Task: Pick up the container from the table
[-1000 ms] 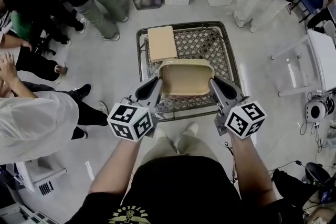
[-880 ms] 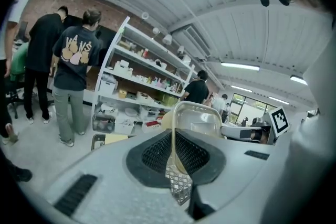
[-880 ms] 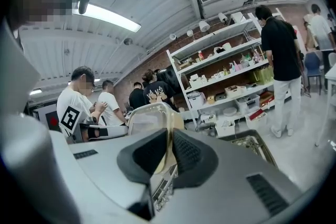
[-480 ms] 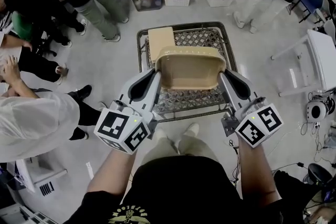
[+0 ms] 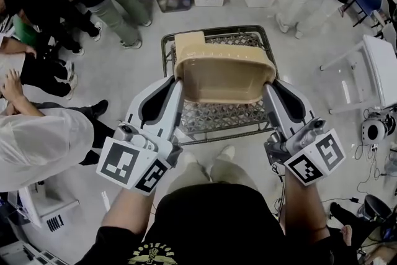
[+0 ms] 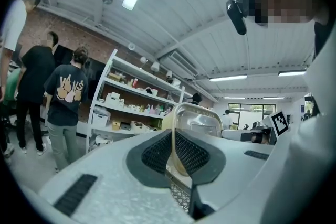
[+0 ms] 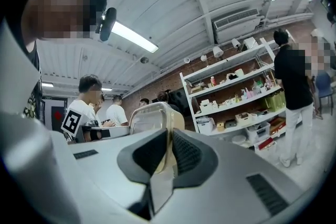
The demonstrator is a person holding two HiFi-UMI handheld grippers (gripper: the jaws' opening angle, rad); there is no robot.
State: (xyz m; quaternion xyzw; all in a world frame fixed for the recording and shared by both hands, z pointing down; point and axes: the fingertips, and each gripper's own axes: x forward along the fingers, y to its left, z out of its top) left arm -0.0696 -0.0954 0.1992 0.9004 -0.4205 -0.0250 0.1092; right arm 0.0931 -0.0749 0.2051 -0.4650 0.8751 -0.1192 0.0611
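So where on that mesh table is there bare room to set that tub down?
The mesh table is bare along its near half, under the raised tub, between the left hand-held gripper and the right hand-held gripper, and at its far right corner. A flat beige board fills the far left corner. People's legs crowd the floor to its left.

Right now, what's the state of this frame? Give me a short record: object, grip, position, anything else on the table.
object: beige container, empty, open side up
left gripper: shut on its left rim
right gripper: shut on its right rim
position: held above the wire-mesh table, between both grippers
also on table: flat tan board, partly hidden behind the container
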